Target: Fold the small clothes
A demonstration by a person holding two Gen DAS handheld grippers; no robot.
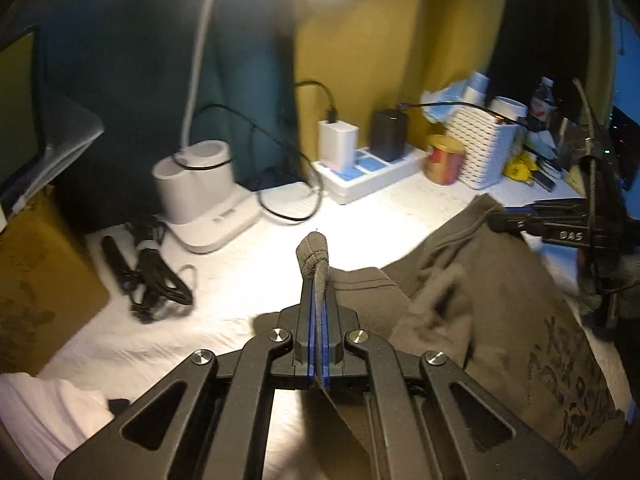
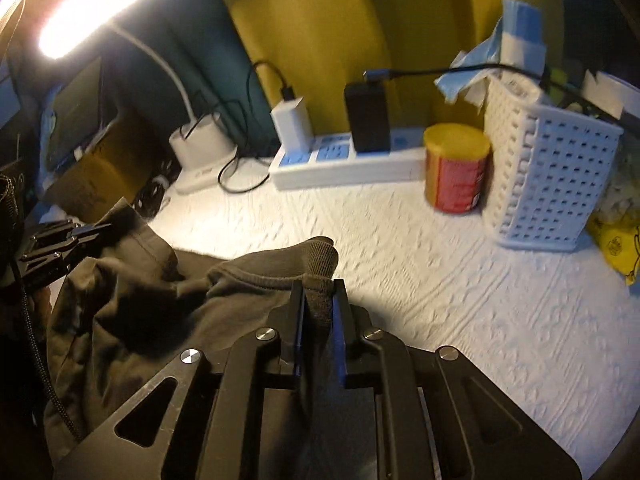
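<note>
A small dark olive-brown garment (image 1: 492, 304) with dark printed lettering lies bunched on the white textured table cover (image 1: 224, 292). My left gripper (image 1: 319, 280) is shut on a ribbed edge of it, which sticks up past the fingertips. In the right wrist view my right gripper (image 2: 318, 286) is shut on another ribbed edge of the garment (image 2: 160, 312), with the cloth squeezed between the blue pads. The right gripper (image 1: 508, 218) shows at the right of the left wrist view, and the left gripper (image 2: 100, 230) at the left of the right wrist view, each at the garment.
Along the back stand a white lamp base (image 1: 208, 200), a white power strip (image 2: 348, 164) with chargers, a red can with a gold lid (image 2: 456, 168) and a white basket (image 2: 548, 176). Black cables (image 1: 152, 280) lie at the left. A yellow bag (image 2: 616, 236) sits far right.
</note>
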